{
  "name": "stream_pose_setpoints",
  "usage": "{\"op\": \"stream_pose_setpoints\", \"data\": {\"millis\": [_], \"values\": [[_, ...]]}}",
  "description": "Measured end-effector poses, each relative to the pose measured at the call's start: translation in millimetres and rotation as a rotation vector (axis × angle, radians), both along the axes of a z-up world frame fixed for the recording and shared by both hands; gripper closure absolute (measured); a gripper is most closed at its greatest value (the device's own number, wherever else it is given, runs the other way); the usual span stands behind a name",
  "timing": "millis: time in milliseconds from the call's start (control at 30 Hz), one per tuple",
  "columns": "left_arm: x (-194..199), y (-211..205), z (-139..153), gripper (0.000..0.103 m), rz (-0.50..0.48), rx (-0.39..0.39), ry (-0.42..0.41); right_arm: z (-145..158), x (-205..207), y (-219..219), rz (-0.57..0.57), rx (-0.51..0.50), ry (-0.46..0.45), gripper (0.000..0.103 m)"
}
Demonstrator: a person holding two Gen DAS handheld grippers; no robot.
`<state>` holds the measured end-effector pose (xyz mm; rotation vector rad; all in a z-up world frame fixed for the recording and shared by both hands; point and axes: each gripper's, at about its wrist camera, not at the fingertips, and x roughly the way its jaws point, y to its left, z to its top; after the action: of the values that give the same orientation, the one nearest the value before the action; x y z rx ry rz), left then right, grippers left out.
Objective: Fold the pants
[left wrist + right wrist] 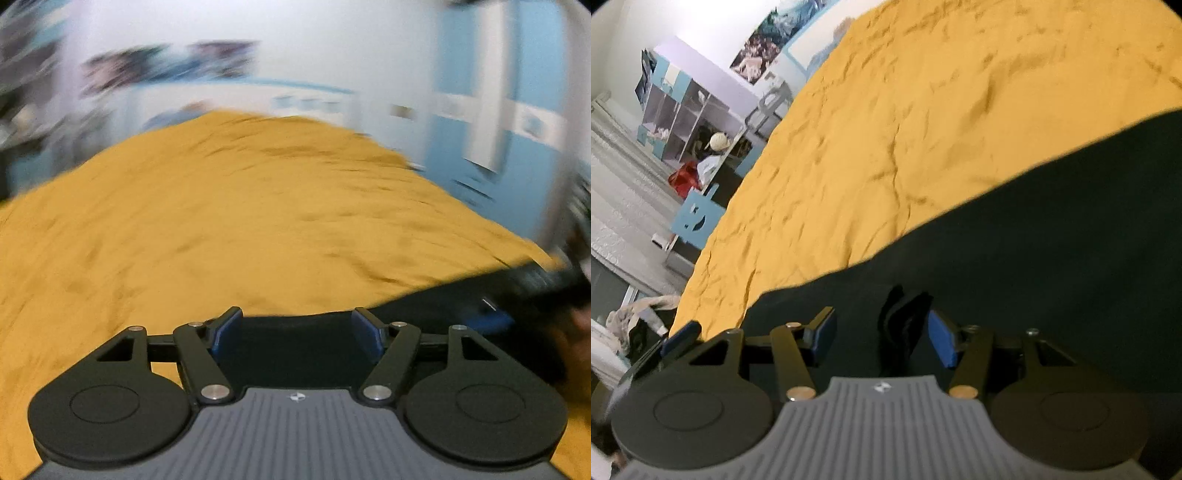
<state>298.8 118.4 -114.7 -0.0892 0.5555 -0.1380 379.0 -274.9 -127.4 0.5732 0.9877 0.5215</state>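
Note:
Black pants [1052, 258] lie on a mustard-yellow bed cover [905, 129]. In the right wrist view my right gripper [882, 336] is open over the pants, with a raised fold of black cloth [901, 325] standing between its blue pads, not pinched. In the left wrist view my left gripper [297, 332] is open, low over an edge of the black pants [295, 350], and the cloth runs off to the right [461, 295]. The other gripper's blue pad [491, 319] shows at the right, blurred.
The yellow cover [221, 221] fills most of both views. A blue and white shelf unit [683, 114], a red bag [685, 177] and a blue chair [696, 218] stand left of the bed. Blue and white wall panels [498, 129] are at the right.

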Motion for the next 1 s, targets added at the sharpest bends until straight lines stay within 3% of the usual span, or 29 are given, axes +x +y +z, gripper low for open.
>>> {"op": "stream_pose_setpoints", "data": {"millis": [100,167,233,267,300,400,500,600,667,767,867,933,1000], "values": [[14,29,-13,0.024,0.125,-0.113,0.085,-9,1,14,0.028,-0.02,-0.003,0.05],[26,35,-18,0.025,0.185,-0.14,0.133,-15,3,20,0.038,-0.022,-0.03,0.051],[22,44,-24,0.025,0.235,-0.14,0.152,-20,5,28,0.056,-0.042,-0.059,0.067],[21,45,-27,0.025,0.253,-0.134,0.156,-21,5,33,0.071,-0.064,-0.071,0.091],[19,49,-28,0.025,0.272,-0.13,0.162,-23,5,37,0.086,-0.091,-0.076,0.103],[12,55,-30,0.025,0.287,-0.143,0.172,-16,3,38,0.114,-0.109,-0.108,0.103],[13,55,-35,0.026,0.268,-0.145,0.187,5,3,36,0.134,-0.117,-0.206,0.103],[20,49,-45,0.032,0.193,-0.166,0.276,12,7,34,0.126,-0.167,-0.252,0.103],[20,45,-58,0.033,0.139,-0.181,0.377,3,12,34,0.109,-0.229,-0.226,0.103],[9,35,-58,0.037,0.124,-0.127,0.39,-14,21,29,0.068,-0.274,-0.132,0.103],[4,38,-53,0.039,0.126,-0.161,0.383,-1,21,26,0.042,-0.297,-0.158,0.082],[5,44,-54,0.038,0.141,-0.191,0.377,18,15,29,0.058,-0.349,-0.244,0.079],[5,51,-54,0.038,0.158,-0.227,0.365,34,18,38,0.125,-0.316,-0.282,0.074]]}}
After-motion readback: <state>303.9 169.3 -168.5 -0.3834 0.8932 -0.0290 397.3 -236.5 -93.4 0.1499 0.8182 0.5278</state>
